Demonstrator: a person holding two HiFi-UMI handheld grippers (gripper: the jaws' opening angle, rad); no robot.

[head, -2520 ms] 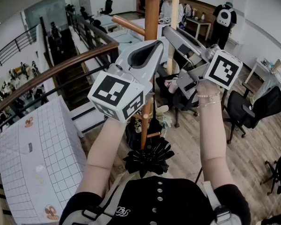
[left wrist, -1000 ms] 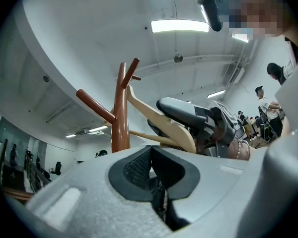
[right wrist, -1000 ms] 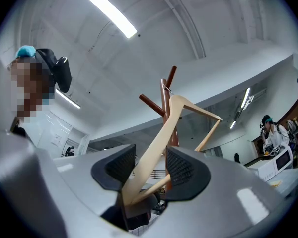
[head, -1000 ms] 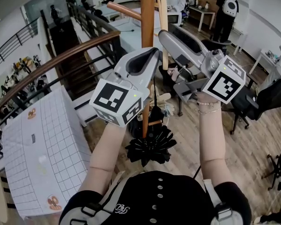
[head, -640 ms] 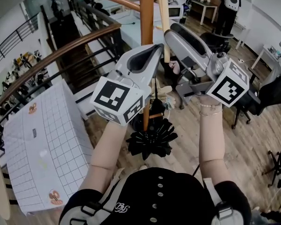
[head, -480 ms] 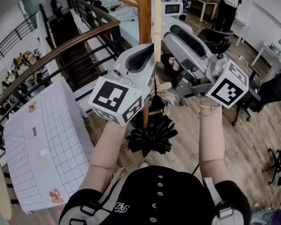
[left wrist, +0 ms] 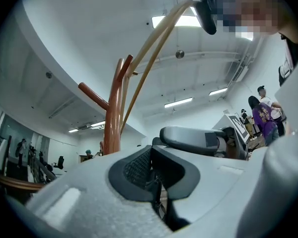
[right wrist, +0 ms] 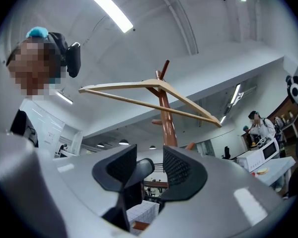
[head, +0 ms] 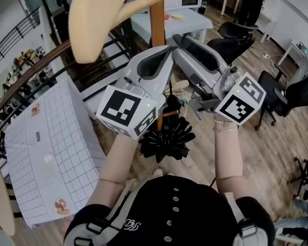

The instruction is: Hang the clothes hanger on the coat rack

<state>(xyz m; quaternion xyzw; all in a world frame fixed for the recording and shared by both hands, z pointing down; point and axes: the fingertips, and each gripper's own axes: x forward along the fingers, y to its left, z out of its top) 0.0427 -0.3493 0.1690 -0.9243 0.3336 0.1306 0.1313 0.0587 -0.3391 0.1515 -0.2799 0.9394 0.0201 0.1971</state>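
The pale wooden hanger [head: 97, 19] hangs from the top of the brown coat rack [head: 156, 14], free of both grippers. In the right gripper view the hanger [right wrist: 154, 94] spreads wide across the rack's pole [right wrist: 167, 120], above my jaws. The left gripper view shows the hanger [left wrist: 154, 38] nearly edge-on beside the pole [left wrist: 114, 118]. My left gripper [head: 169, 47] is below the hanger, close against the pole, shut and empty [left wrist: 150, 152]. My right gripper [head: 177, 37] sits just right of the pole; its jaws [right wrist: 149, 170] are closing slightly, still apart, with nothing between them.
A black ruffled thing [head: 167, 140] sits at the rack's foot. A white gridded box [head: 46, 152] stands at the left beside a curved wooden handrail [head: 31, 76]. Office chairs [head: 277, 94] and a white table [head: 169, 19] stand behind on the wooden floor.
Both grippers have come down along the pole, away from the hanger. The hanger, earlier a thin bar by the pole, now shows broad at the upper left, still on the rack.
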